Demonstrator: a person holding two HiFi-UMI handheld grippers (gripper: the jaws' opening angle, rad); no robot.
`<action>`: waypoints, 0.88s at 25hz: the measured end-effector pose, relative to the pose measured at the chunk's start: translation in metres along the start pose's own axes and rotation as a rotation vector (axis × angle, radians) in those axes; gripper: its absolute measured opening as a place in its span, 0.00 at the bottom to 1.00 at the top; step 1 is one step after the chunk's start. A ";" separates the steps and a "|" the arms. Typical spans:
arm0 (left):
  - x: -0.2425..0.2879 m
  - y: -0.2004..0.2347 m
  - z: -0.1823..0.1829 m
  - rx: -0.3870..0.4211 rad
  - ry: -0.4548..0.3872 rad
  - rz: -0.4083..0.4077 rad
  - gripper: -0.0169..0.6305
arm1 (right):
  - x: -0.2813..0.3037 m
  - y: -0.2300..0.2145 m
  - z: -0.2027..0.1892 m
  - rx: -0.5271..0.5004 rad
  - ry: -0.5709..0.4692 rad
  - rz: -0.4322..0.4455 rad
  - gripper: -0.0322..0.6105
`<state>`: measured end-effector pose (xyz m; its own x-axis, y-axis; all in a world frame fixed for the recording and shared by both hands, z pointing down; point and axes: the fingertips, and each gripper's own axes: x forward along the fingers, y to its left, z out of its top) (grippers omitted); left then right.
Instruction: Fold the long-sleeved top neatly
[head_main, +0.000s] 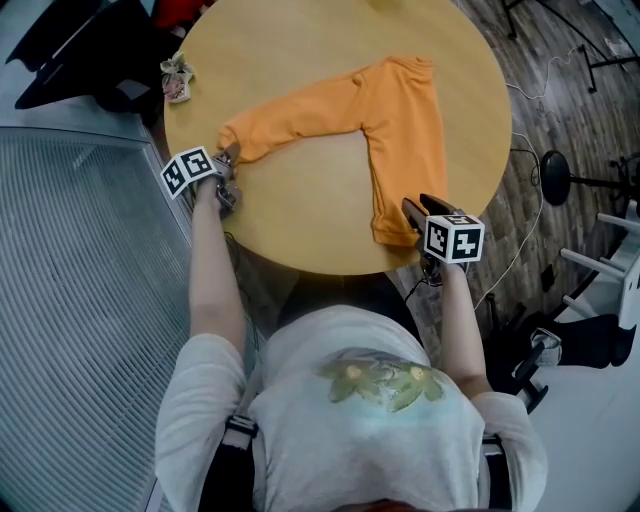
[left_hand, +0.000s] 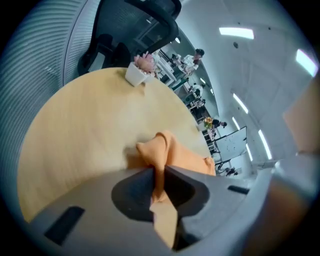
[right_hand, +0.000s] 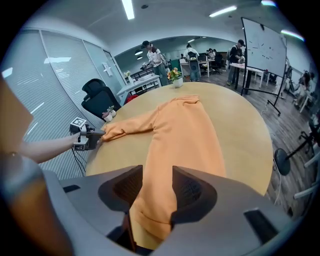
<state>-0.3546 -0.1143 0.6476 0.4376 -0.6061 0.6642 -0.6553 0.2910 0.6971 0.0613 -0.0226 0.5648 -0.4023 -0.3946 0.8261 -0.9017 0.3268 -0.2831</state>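
Head view: left gripper (head_main: 227, 163) clamps sleeve cuff (head_main: 236, 138) at 9 o'clock, sleeve running toward 2; right gripper (head_main: 411, 208) stands wide, astride hem (head_main: 390, 234) at 5 (top (head_main: 405, 120) lies 12–6).

No words, numbers or brand names can be read. The marker cube at the left (head_main: 188, 172) and the marker cube at the right (head_main: 453, 238) carry only black-and-white square patterns. The print on the person's shirt (head_main: 385, 380) is a picture without letters. The whiteboard (right_hand: 265, 42) at the far right bears marks too small to read.
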 end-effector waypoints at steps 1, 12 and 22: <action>-0.006 -0.006 0.008 -0.024 -0.034 -0.043 0.10 | -0.001 0.000 0.001 -0.002 -0.003 -0.001 0.35; -0.016 -0.089 0.017 -0.009 -0.048 -0.275 0.11 | -0.001 -0.006 0.000 -0.044 0.024 0.039 0.35; 0.009 -0.021 -0.020 0.092 0.002 0.078 0.43 | -0.003 -0.016 -0.017 -0.039 0.050 0.055 0.35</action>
<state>-0.3249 -0.1108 0.6442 0.3843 -0.5830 0.7159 -0.7410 0.2677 0.6158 0.0799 -0.0124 0.5752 -0.4415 -0.3319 0.8337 -0.8713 0.3806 -0.3099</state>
